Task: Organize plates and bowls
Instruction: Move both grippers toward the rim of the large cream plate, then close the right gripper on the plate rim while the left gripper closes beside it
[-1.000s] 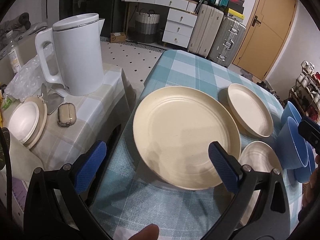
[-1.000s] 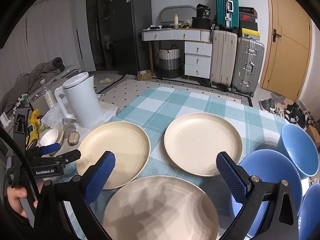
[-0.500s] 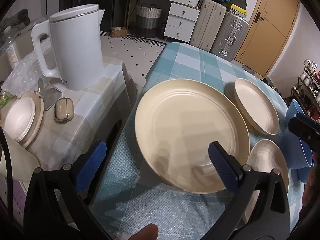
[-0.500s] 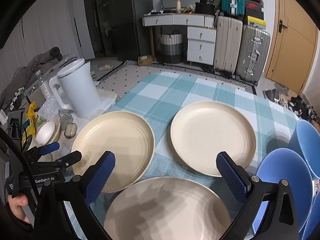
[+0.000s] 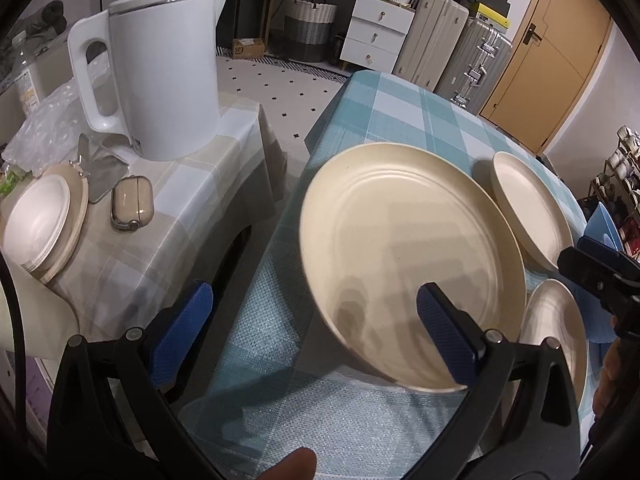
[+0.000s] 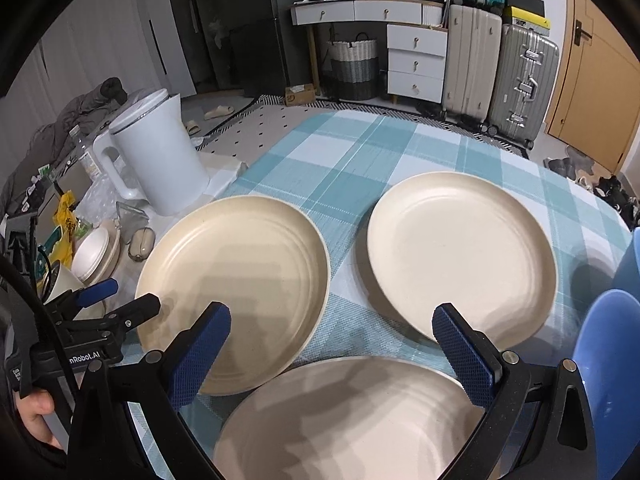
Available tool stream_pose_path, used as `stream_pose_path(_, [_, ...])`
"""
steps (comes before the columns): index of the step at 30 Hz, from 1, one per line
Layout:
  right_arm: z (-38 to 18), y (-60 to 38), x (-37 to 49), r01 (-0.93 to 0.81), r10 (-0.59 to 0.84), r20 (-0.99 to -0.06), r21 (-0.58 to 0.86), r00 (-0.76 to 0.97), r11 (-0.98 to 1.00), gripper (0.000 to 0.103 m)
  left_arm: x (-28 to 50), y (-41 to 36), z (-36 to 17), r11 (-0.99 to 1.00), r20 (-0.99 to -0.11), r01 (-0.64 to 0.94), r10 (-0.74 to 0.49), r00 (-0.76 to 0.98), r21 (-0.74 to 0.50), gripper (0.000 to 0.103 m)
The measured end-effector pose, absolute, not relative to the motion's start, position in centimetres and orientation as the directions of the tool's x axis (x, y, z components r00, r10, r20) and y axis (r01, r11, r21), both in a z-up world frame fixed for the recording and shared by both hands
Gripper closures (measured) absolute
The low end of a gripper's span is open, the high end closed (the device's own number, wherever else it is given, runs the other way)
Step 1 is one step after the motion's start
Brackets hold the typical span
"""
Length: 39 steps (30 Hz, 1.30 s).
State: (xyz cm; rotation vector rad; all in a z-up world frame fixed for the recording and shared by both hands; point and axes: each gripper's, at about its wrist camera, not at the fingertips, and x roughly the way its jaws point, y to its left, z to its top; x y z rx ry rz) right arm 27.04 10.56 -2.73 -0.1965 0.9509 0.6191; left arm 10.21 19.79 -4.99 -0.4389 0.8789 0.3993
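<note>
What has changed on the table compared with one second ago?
Both grippers came closer to the plates: the left gripper toward the left plate, the right gripper toward the near plate. Both stay open, holding nothing. Plates, blue bowls and kettle have not moved.

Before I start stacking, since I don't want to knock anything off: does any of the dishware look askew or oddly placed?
Yes. The left plate sits at the table's left edge, and its near rim looks lifted off the cloth, so it seems tilted. The other two plates appear flat. Nothing looks spilled or broken.
</note>
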Motion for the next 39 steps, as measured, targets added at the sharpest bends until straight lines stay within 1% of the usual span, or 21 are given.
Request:
stream_pose_path(12, [-5.2,12.2,28.0,-0.588,0.430,-0.829,0.156,0.359,0.793,0.001,10.3,20.1,-5.8,0.834,-0.817,-0.505,0.124,0.564,-0.223,0.001])
stream_pose_path(16, [-5.5,12.9,28.0,-0.599,0.448,-0.828,0.178,0.338,0.781,0.003,10.0,20.6,-5.8,0.818,-0.814,-0.514,0.100,0.572,-0.261,0.001])
stream_pose_path(19, [-5.8,13.5,28.0,-0.603,0.450,-0.829,0.181,0.332,0.777,0.004,9.9,20.9,-5.9,0.814,-0.815,-0.514,0.091,0.573,-0.270,0.006])
stream_pose_path(21, [-6.1,13.8,28.2,-0.603,0.454,-0.832,0.190,0.320,0.775,0.011,9.9,21.0,-6.0,0.812,-0.816,-0.516,0.088,0.571,-0.273,0.011])
stream_pose_path(22, [-6.2,13.9,28.2,-0.603,0.454,-0.833,0.193,0.316,0.774,0.013,9.9,21.1,-6.1,0.809,-0.817,-0.518,0.084,0.570,-0.277,0.012])
stream_pose_path(24, [-6.5,14.2,28.4,-0.604,0.456,-0.835,0.200,0.306,0.772,0.022,9.8,21.2,-6.3,0.807,-0.820,-0.519,0.081,0.567,-0.280,0.019])
stream_pose_path(25, [-6.5,14.3,28.5,-0.604,0.458,-0.836,0.205,0.301,0.771,0.023,9.8,21.2,-6.4,0.806,-0.821,-0.521,0.081,0.565,-0.280,0.023])
stream_pose_path(27, [-6.6,14.4,28.5,-0.602,0.460,-0.838,0.212,0.294,0.770,0.025,9.7,21.2,-6.5,0.805,-0.823,-0.522,0.076,0.564,-0.283,0.027])
stream_pose_path(34, [-6.9,14.5,28.6,-0.594,0.463,-0.835,0.217,0.299,0.775,0.026,8.8,21.0,-7.3,0.815,-0.815,-0.506,0.074,0.575,-0.283,0.032])
stream_pose_path(39, [-7.3,14.6,28.6,-0.586,0.454,-0.838,0.212,0.302,0.782,0.035,8.9,21.1,-7.3,0.809,-0.813,-0.513,0.076,0.577,-0.288,0.033])
